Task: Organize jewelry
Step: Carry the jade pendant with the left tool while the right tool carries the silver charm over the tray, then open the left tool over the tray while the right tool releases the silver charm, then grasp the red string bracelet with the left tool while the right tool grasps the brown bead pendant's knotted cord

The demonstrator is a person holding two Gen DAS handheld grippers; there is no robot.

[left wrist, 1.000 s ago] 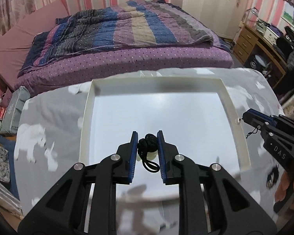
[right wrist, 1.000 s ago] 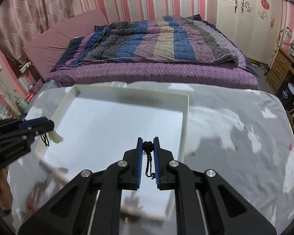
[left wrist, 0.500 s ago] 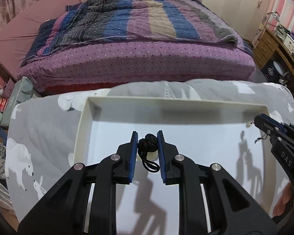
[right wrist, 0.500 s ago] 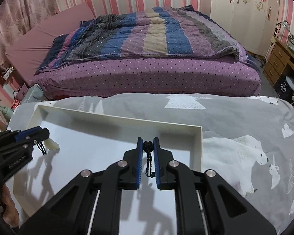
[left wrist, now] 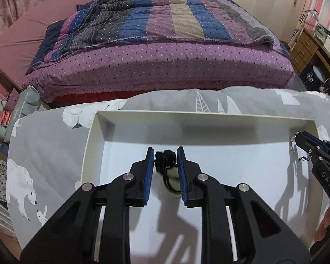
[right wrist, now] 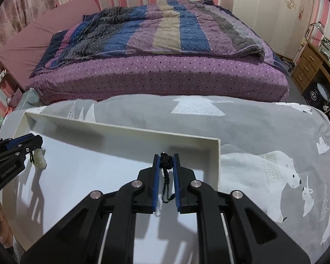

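A pink-striped bedroom holds a bed [left wrist: 160,50] with a striped quilt [right wrist: 156,28] at twelve o'clock. Nearer, a table under a grey cloth [right wrist: 264,136] printed with polar bears carries a white tray [left wrist: 92,140].

The left gripper [left wrist: 165,162] points down into the tray near its far wall, at about nine o'clock of the tray in the right wrist view. Its jaws are opening; a knot of black cord [left wrist: 165,157] sits between them, touching the right pad with a small gap at the left, and a pale pendant [right wrist: 39,158] hangs from it, resting on the tray floor.

The right gripper [right wrist: 166,165] is at the tray's far right corner, about two o'clock of the tray. Its jaws are clamped on a black braided cord [right wrist: 166,162], whose tail hangs down between the fingers. A small metal clasp [left wrist: 293,136] shows at its tip in the left wrist view.
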